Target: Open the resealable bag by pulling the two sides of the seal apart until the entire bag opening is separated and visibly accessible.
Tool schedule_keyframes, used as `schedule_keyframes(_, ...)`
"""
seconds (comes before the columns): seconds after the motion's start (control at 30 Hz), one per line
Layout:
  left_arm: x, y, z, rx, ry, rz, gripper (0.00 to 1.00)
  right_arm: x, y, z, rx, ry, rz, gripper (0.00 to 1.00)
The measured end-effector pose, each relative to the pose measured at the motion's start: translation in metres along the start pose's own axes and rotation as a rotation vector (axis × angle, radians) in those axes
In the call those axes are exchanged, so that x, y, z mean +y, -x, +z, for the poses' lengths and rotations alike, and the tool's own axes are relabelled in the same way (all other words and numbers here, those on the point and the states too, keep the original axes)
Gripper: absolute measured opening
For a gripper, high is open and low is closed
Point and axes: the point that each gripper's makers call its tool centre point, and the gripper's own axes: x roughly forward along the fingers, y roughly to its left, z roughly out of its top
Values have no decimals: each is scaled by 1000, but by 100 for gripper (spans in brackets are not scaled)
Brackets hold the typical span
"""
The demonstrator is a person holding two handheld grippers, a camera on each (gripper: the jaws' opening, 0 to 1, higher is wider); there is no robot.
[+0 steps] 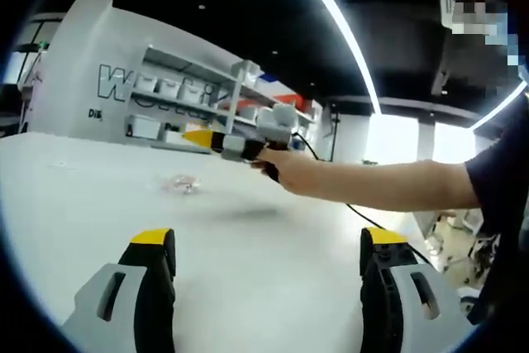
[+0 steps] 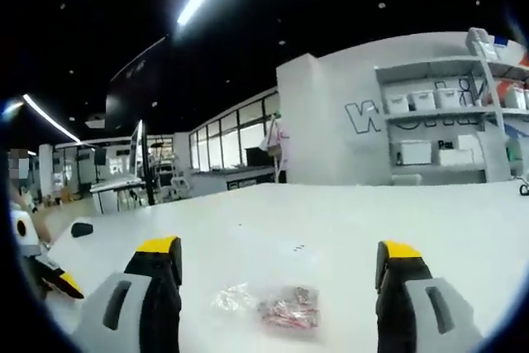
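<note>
In the left gripper view, left tool point(image 1: 269, 266) spread wide, jaws far apart with yellow tips, nothing between them, only bare white counter point(image 1: 248, 245) under the gap. Lower parts of both jaws cut off by the bottom of the view. Beyond, across the middle, a bare forearm and hand point(image 1: 285, 169) coming in from the right, wrapped around the right tool point(image 1: 194, 136), held above the counter; only its yellow tip and grey body to be seen side-on there, opening not readable from this angle. Under and left of it, flat on the counter, the resealable bag point(image 1: 182, 184), small, clear, blurred, contents not to be made out, touched by neither tool. In the right gripper view, right tool point(image 2: 281, 266) also wide open, empty, its jaws on both sides of the bag point(image 2: 269, 305), which lies low between them on the counter, apart from both; pinkish small pieces inside, transparent edge at its left, seal state impossible to tell. At the far left edge, part of the left tool point(image 2: 50, 279), mostly cut off. Much free counter all around the bag, far edge well behind. Farther away, white shelving point(image 2: 446, 130) with bins, and a dark ceiling with light strips.
</note>
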Motion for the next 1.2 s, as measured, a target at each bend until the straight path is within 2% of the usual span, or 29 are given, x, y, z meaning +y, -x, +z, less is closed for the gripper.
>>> schedule_keyframes(0.07,0,0,0,0,-1,1,91,2,3,-3,29,10,3,99)
schedule_keyframes(0.3,2,0,0,4,-8,11,91,11,19,-2,50,27,3,99)
schedule_keyframes(0.57,4,0,-1,12,-13,21,90,14,39,-12,90,37,-20,98)
schedule_keyframes(0.67,5,-1,-2,18,-16,21,90,22,47,-18,104,45,-19,98)
schedule_keyframes(0.97,5,-1,-4,24,-24,24,90,47,81,-32,120,50,-18,95)
schedule_keyframes(1.2,6,-2,-5,29,-27,31,89,48,95,-27,114,61,-24,94)
